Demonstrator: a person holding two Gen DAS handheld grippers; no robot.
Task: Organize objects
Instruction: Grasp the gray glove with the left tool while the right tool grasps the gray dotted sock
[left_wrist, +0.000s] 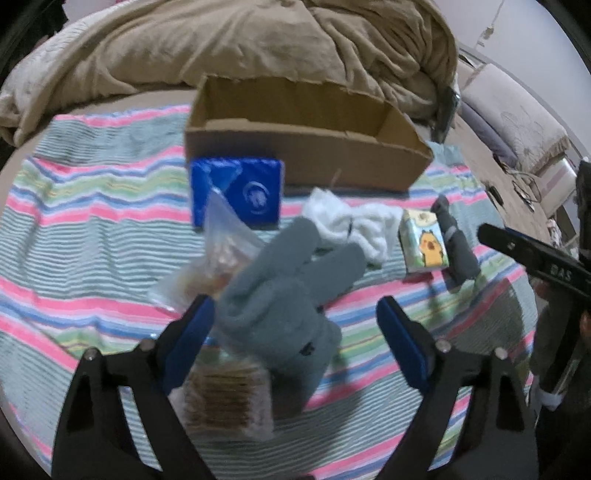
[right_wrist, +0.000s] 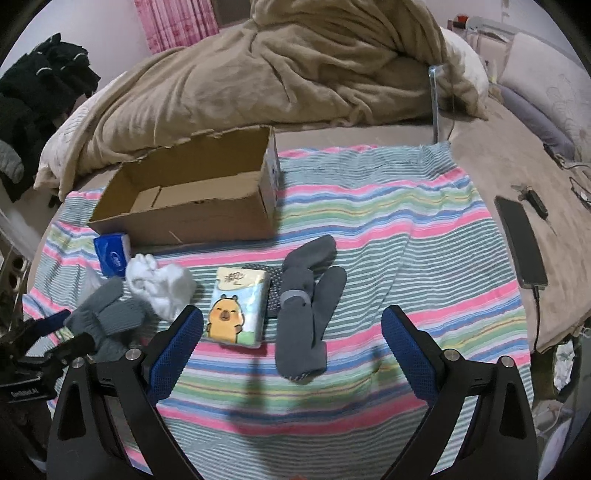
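Grey knitted glove (left_wrist: 284, 306) lies between the left gripper (left_wrist: 295, 325)'s parted jaws. Only the right wrist view shows a black phone (right_wrist: 521, 247) at 3 o'clock; right gripper (right_wrist: 291, 332)'s jaws gape.

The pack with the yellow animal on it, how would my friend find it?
Start at the open cardboard box on the striped towel. In front of it lies a row of soft things; the tissue pack sits between the white cloth and the dark grey socks. Only it shows a yellow cartoon animal.
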